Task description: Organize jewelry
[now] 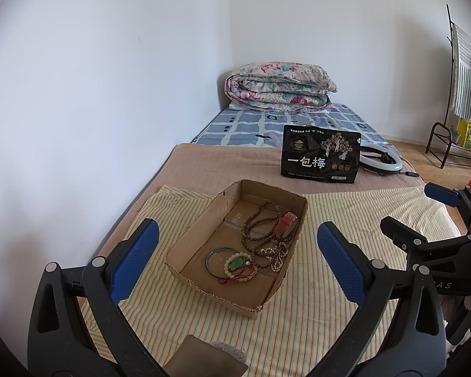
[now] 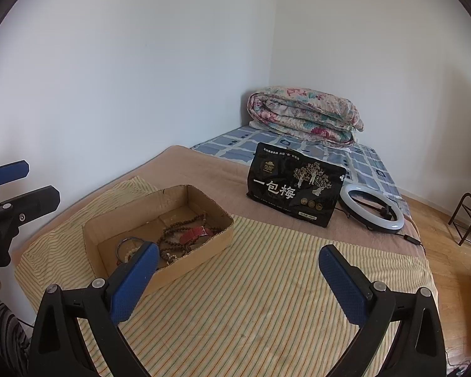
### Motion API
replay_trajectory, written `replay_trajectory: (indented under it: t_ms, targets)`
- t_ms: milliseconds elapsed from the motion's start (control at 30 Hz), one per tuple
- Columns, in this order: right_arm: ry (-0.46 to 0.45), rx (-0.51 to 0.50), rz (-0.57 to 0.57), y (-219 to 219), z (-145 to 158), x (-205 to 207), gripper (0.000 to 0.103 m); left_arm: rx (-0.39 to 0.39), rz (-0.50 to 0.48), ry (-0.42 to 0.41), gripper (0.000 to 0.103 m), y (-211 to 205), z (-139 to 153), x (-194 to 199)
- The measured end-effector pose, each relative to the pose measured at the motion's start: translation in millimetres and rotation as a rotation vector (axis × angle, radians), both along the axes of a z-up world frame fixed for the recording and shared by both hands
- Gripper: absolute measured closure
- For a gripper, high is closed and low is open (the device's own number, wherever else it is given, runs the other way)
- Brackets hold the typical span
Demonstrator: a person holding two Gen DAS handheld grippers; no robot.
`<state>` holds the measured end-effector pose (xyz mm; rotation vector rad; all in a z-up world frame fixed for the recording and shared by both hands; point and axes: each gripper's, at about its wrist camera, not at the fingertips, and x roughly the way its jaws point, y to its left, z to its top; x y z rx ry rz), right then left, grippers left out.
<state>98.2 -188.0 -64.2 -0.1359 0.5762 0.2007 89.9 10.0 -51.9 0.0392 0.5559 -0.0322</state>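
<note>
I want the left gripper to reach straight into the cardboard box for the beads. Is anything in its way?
Nothing visible blocks it. The left gripper is open and empty, the cardboard box has no lid, and the beads lie uncovered inside, beside a red watch. Only the box's near wall must be cleared.

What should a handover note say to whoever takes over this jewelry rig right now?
Left gripper: open, holding nothing, aimed at the cardboard box.
Right gripper: open, empty, over the striped cloth beside the box.
In the box: brown bead strand, red watch, blue bangle, pale bead bracelet with green pendant, small pale beads.
Done: all visible jewelry is in the box; none lies on the cloth.
Left: the pieces lie heaped and overlapping, so untangle and separate them if needed.
</note>
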Motion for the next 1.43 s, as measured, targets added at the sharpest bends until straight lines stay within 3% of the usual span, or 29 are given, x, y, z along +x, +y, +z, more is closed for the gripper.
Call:
replay_trajectory:
  t_ms: [1433]
  targets:
    - [0.017, -0.019, 0.014, 3.4, -5.8, -3.4, 0.0, 0.015, 0.003, -0.014, 0.001, 6.3, -2.5, 1.0]
